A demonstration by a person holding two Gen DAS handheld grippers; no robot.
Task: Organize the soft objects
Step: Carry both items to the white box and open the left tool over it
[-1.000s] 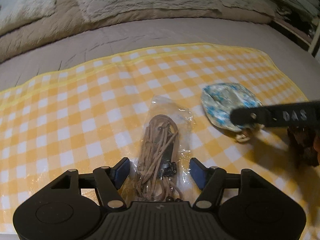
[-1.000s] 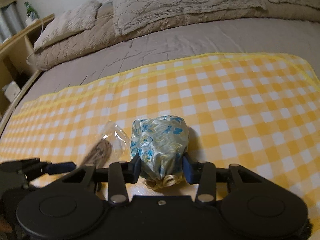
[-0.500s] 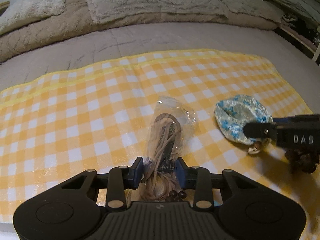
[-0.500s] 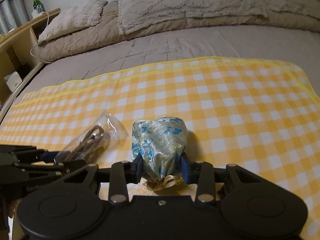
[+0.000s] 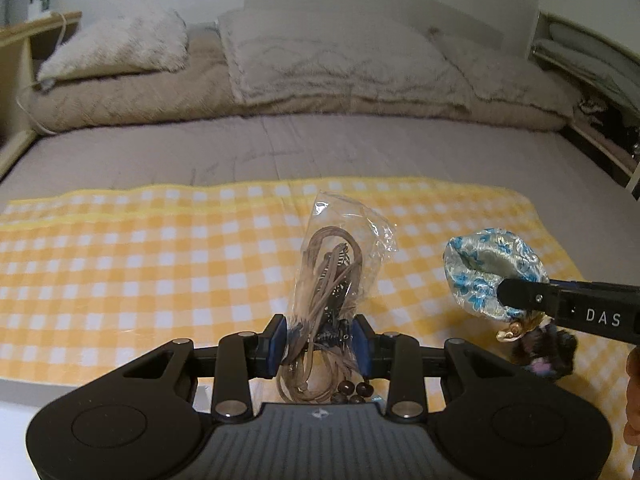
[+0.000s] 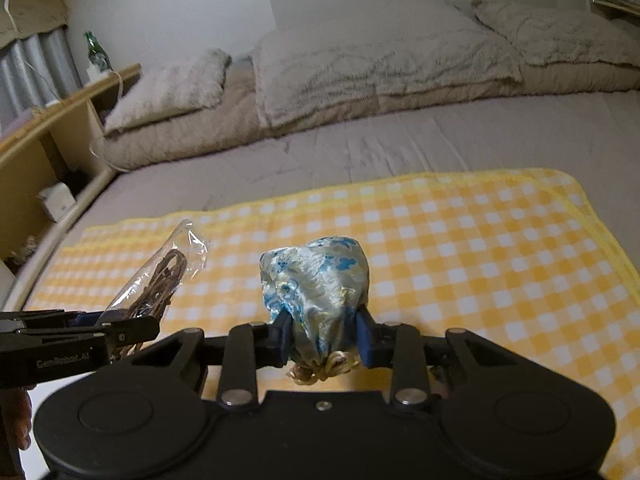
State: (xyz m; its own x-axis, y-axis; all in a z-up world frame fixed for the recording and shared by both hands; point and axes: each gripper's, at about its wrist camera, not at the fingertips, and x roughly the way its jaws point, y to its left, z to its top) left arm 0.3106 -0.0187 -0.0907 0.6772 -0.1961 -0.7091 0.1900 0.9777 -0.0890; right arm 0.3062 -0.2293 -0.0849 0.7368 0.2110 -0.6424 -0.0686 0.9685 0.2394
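1. Both loads have risen off the checked cloth (image 5: 160, 264) on the bed (image 5: 320, 148); a second ago they lay on it, and the views now take in the pillows and headboard.
2. Right tool (image 6: 323, 338) is clenched on the pouch (image 6: 316, 280), held above the cloth.
3. Left tool (image 5: 320, 342) grips the bag (image 5: 336, 272) of cords, which it straddled loosely before; left of the pouch.
4. Judged: lifting is done; carrying follows.

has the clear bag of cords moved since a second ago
Yes. The clear bag of cords lay flat on the checked cloth; now the left gripper holds it above.
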